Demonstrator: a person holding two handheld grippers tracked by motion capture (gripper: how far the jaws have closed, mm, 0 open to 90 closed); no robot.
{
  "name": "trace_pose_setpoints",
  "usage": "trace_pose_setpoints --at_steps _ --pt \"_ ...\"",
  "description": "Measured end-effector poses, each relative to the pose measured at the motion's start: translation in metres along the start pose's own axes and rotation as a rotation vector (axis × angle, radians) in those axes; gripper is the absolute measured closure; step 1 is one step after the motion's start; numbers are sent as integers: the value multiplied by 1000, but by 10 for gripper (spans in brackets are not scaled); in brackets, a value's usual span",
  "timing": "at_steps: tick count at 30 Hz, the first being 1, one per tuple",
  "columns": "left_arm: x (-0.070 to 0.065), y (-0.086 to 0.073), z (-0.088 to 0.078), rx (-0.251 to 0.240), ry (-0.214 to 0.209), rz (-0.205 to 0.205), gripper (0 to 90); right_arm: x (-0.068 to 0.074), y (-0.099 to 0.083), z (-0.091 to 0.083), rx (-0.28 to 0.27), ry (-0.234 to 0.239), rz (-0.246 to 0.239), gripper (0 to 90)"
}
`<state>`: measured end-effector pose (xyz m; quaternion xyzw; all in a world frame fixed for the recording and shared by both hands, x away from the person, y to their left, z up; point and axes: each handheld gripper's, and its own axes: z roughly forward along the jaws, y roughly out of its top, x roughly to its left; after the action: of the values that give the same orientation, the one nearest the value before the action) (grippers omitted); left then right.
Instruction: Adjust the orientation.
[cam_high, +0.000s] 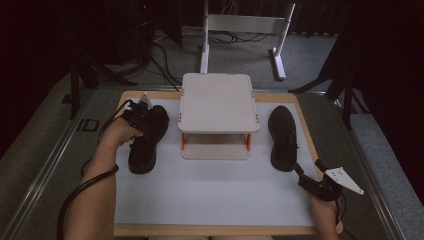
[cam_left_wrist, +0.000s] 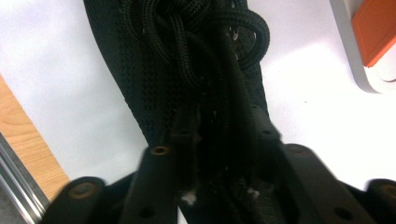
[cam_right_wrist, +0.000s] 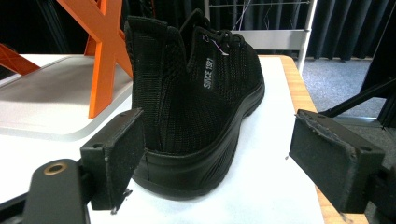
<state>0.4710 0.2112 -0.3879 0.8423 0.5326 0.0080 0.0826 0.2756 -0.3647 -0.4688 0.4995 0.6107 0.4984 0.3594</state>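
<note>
Left tool (cam_left_wrist: 219, 140) is clamped on the left shoe (cam_high: 147, 137); right tool (cam_right_wrist: 219, 172) sits wide apart behind the right shoe (cam_right_wrist: 201, 102).

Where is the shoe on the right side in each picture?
High view: the right shoe lies right of the white rack, toe pointing away, just beyond the right gripper.
Left gripper view: not in it; the black shoe there is the other one.
Right gripper view: centre, heel toward the camera, between the open jaws.
Shared landmark: the rack's orange legs, also seen in the left gripper view.
</note>
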Motion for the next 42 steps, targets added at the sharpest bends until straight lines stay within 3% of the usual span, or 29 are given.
trace_pose_setpoints --at_steps 5,7,8,12,19,25,28,30,32,36,42 --pt "2 -3 -3 -21 8 -7 826 0 0 0 3 1 4 177" --pt "1 -5 -4 -21 15 16 843 0 0 0 2 0 3 177" --pt "-1 -7 -6 -16 24 49 844 0 0 0 3 -2 3 177" --pt "-6 -10 -8 -7 39 89 846 0 0 0 4 -3 3 177" --pt "-23 -19 -24 18 36 189 846 0 0 0 6 -3 3 177" --pt "-30 -32 -34 2 41 212 846 1 0 0 8 -2 0 177" --pt "-32 -46 -34 -6 39 228 846 1 0 0 7 -1 -2 177" --pt "-32 -46 -34 -6 39 228 846 1 0 0 7 0 -2 177" --pt "-34 -60 -27 -7 16 248 846 1 0 0 7 -1 -3 177" --pt "-35 -72 -21 -21 10 251 845 1 0 0 7 -5 -3 177" --pt "-37 -78 -13 -21 -2 261 843 1 0 0 8 -6 -5 177"
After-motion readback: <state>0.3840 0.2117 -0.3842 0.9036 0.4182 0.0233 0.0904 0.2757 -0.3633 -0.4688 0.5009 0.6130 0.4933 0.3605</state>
